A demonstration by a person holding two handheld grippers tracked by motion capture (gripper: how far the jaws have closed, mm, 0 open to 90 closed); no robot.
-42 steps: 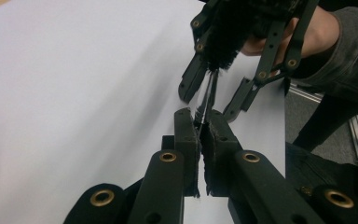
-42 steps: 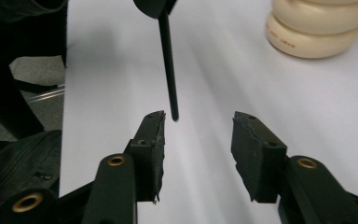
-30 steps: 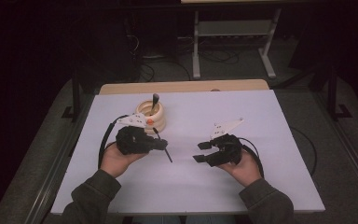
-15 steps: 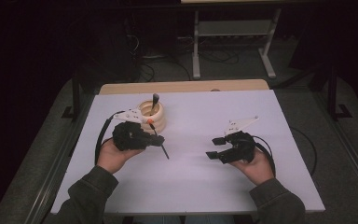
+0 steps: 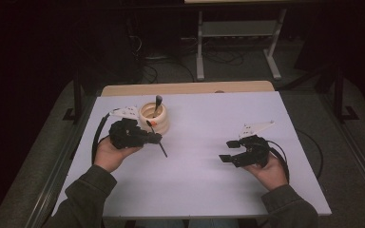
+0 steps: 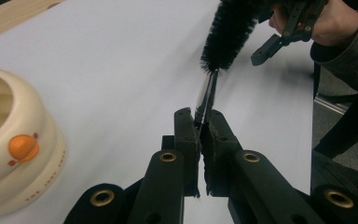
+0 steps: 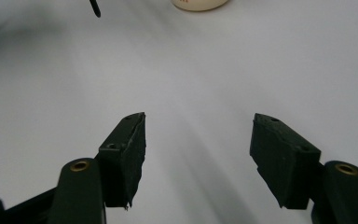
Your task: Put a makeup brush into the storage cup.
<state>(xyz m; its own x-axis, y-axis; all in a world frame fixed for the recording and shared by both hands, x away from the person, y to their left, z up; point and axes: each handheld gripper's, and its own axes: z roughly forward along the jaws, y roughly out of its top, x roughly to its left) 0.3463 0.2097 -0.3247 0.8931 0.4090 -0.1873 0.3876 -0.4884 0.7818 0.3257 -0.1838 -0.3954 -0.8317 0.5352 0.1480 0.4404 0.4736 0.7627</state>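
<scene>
Two tongs are held over a white bench point(image 5: 195, 185), one in each of the person's hands. The left tongs point(image 6: 204, 125) are clamped on the thin metal stem of a black bristle brush point(image 6: 230, 32); the stem runs up between the pads and the bristled head stands clear of them, off the bench surface. In the high view the left tongs point(image 5: 154, 138) sit just beside a cream round pot point(image 5: 154, 117) with an orange spot on its side, and the brush point(image 5: 158, 142) slants down toward the person from the jaws. A dark-handled tool point(image 5: 157, 102) stands tilted inside the pot. From the left gripper view the pot point(image 6: 14, 154) lies at the near left, apart from the tongs.

The right tongs point(image 7: 198, 144) have their jaws wide apart with bare bench between them. In the high view the right tongs point(image 5: 227, 152) are well apart from the pot, on the right half of the bench, pointing left toward the brush. A wooden strip point(image 5: 185, 88) borders the far edge of the bench.
</scene>
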